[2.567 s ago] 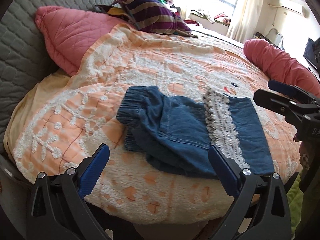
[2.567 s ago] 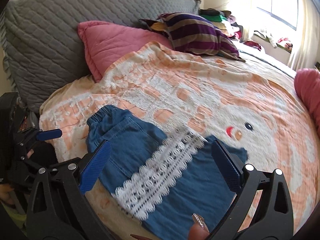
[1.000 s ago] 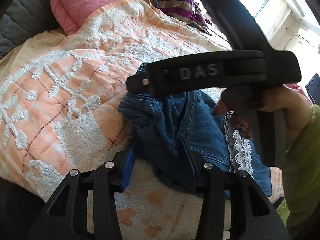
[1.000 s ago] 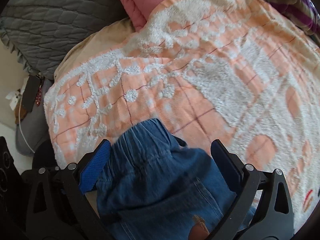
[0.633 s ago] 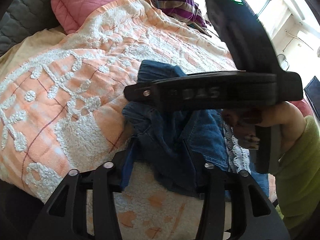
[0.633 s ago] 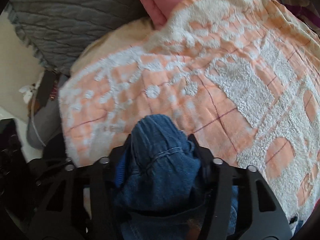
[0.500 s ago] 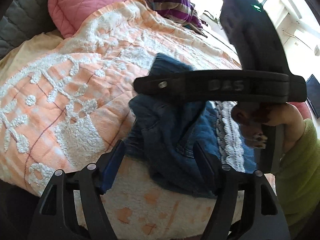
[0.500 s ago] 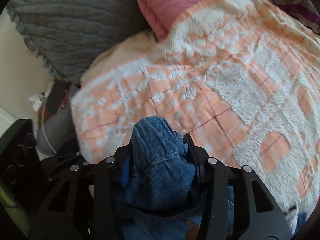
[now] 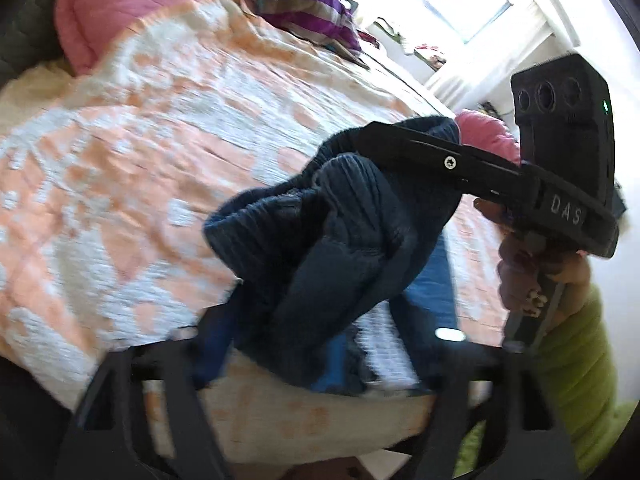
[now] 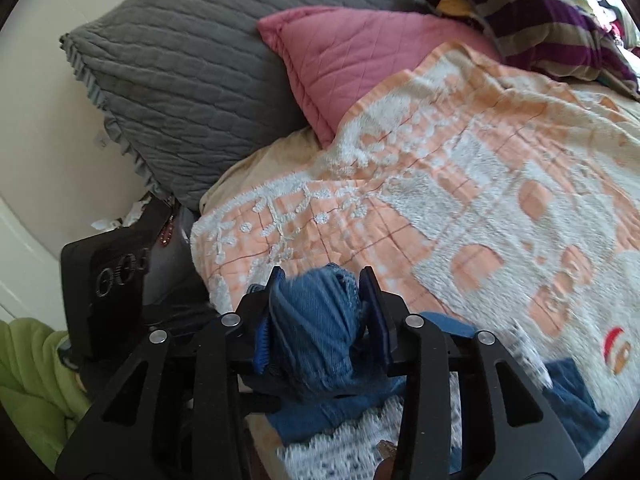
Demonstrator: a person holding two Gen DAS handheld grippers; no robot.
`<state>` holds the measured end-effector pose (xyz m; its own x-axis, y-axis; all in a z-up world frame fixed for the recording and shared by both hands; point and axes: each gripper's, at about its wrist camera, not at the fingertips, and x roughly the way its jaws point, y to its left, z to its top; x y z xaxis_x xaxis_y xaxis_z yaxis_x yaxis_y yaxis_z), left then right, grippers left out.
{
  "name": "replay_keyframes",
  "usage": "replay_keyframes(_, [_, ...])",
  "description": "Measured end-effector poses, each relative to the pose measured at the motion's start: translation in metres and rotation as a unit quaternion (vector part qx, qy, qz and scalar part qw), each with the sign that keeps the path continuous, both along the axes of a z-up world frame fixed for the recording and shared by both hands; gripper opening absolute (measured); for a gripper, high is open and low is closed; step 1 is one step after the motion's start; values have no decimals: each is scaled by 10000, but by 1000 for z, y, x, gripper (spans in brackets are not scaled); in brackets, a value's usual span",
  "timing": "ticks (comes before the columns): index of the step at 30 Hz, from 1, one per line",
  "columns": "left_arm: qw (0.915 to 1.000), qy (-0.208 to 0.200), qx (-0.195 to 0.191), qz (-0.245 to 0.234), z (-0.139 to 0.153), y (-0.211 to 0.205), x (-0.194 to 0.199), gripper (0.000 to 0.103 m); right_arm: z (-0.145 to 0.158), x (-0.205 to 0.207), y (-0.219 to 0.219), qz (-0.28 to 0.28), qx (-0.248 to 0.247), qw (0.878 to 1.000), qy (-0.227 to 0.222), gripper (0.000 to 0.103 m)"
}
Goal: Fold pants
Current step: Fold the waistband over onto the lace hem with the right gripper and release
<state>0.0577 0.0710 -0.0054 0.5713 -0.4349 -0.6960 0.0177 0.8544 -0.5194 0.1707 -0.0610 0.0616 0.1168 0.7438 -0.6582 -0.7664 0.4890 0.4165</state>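
Blue denim pants with a white lace trim lie partly on the orange and white blanket. My right gripper is shut on the bunched waistband and holds it above the bed. Its jaws are still closing. In the left wrist view the right gripper shows from the side with denim hanging from it. My left gripper is low at the bed's near edge, its jaws closing. The pants' lower fold fills the gap and touches both fingers. That view is blurred.
A pink pillow, a grey quilted headboard cushion and a striped pillow stand at the bed's head. A pink bolster lies at the far side. Green sleeves show beside the grippers. The left gripper's black body is at the left.
My right gripper went from wide open to shut on the waistband and lifted it off the bed. My left gripper loosened, narrowed again and rose a little with the fold.
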Motion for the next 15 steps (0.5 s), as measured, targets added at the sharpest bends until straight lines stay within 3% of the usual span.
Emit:
replay_keyframes(5, [9995,-164,-91,-257,13,-30,-1,52,7,-2,-38,-286,180,9993,-132,31])
replay_keyframes(7, [9989,-236,-67,-405,17,-43,-3,52,7,-2,-54,-410,279,9986,-154,42])
replay_keyframes(9, [9971,-303,-49,-695,20,-61,-5,52,7,-2,-73,-591,379,9974,-133,44])
replay_keyframes(12, [9931,-316,-17,-1129,18,-85,-8,52,1,1,-112,-1083,560,9925,-70,48])
replay_keyframes(15, [9883,-241,132,-1500,8,-111,-9,54,-12,-2,-144,-1625,357,9861,-11,48])
